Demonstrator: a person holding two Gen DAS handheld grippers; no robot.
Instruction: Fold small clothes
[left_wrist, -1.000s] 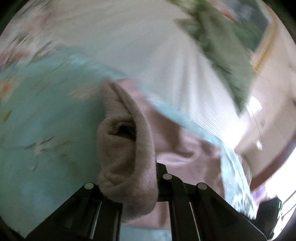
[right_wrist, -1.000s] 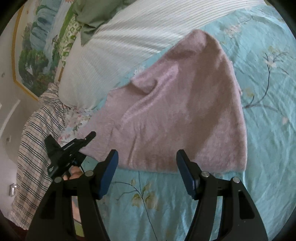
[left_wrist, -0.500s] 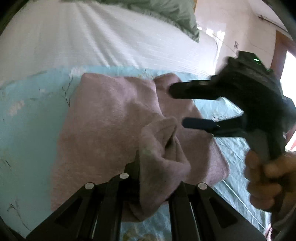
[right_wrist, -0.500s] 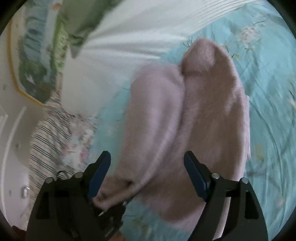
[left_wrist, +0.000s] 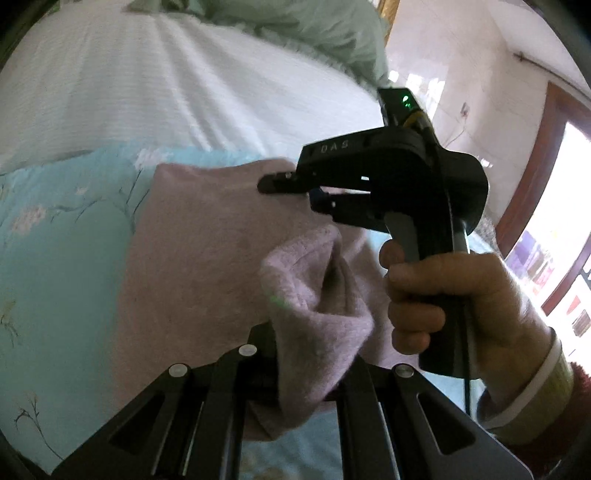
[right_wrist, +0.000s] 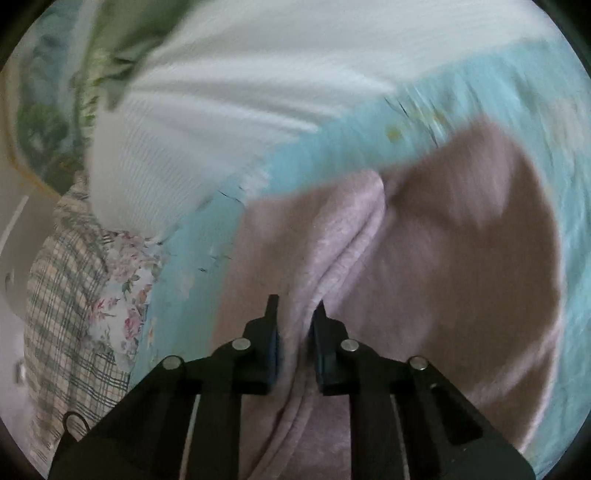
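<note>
The pink garment (left_wrist: 192, 266) is fuzzy, matt fleece-like cloth. The turquoise bedspread (left_wrist: 62, 236) is smooth printed cloth. The right gripper (left_wrist: 314, 192) looks like matt black plastic.

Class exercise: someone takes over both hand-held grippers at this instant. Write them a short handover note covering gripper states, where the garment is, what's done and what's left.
Left hand-held gripper: shut on a bunched edge of the pink garment.
Right hand-held gripper: shut on a ridge of the same garment.
Garment lies on the blue floral bedspread, near the white pillow.
Done: both edges gripped, cloth partly gathered.
Left: carry the fold across, lay it flat, release.
</note>
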